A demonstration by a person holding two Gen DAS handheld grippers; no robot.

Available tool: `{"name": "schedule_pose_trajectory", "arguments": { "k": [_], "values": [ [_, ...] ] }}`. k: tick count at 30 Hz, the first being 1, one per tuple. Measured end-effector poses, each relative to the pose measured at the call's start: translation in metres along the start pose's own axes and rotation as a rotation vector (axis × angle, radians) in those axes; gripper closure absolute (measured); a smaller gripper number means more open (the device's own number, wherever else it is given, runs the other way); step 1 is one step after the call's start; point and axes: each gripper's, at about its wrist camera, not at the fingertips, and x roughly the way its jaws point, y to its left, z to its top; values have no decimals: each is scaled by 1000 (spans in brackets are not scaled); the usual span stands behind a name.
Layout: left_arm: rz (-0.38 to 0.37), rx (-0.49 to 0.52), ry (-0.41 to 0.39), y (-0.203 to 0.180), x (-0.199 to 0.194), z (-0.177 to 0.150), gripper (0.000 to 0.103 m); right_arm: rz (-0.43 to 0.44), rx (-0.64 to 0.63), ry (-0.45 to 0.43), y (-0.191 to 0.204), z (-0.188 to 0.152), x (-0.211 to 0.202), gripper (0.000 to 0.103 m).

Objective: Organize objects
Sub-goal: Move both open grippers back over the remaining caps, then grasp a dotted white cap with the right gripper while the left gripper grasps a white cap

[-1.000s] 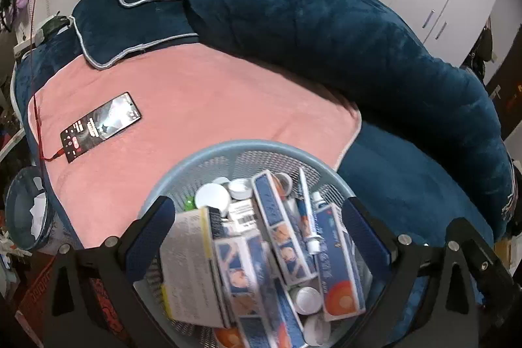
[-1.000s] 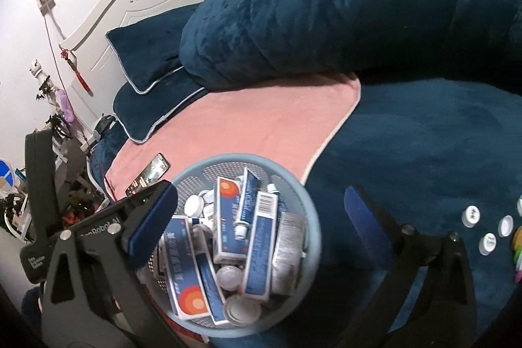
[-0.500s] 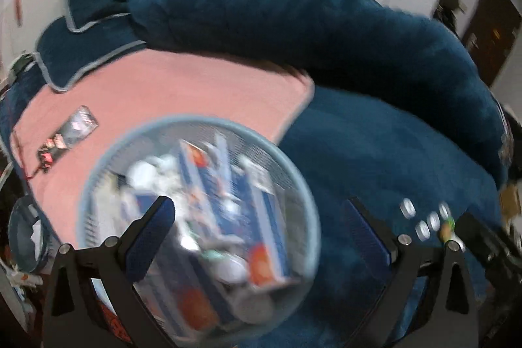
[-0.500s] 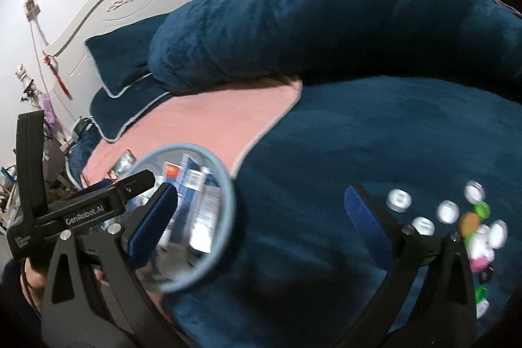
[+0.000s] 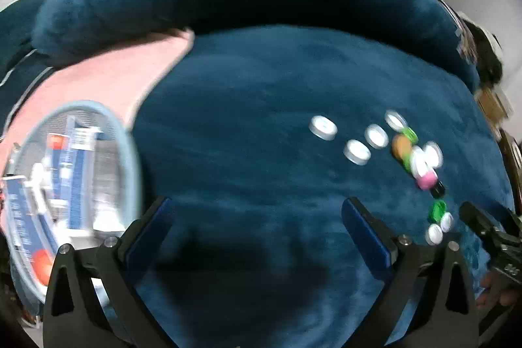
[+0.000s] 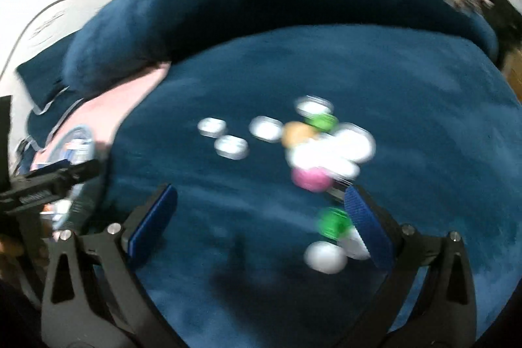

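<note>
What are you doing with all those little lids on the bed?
A person is tidying up with a grabbing tool in each hand. Both the left tool and the right tool are open and hold nothing. They hang over the blue blanket, near a scatter of small caps. The basket, already full of boxes, sits off to the left.

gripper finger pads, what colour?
Blue pads on black fingers, clearest in the left wrist view; same on the right gripper.

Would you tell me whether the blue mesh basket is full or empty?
Full: the basket shows blue medicine boxes crowding it up to its rim.
</note>
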Motion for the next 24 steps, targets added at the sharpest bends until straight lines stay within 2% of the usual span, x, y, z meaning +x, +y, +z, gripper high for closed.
{"name": "schedule_pose_trajectory", "arguments": {
  "k": [4,11,16,20,24],
  "values": [
    [-24,75,52,-40,27,-15,1,-109,45,39,-43,-28,7,0],
    [-58,174,102,-84,46,-35,1,-166,58,65,-70,-47,13,0],
    [-68,182,113,-88,49,-34,1,-270,29,33,-77,-48,16,1],
    [-69,173,125,-83,50,-35,1,-339,-39,75,-73,-50,27,2],
    [-69,160,130,-80,53,-35,1,-367,-62,102,-73,-56,30,2]
  ]
}}
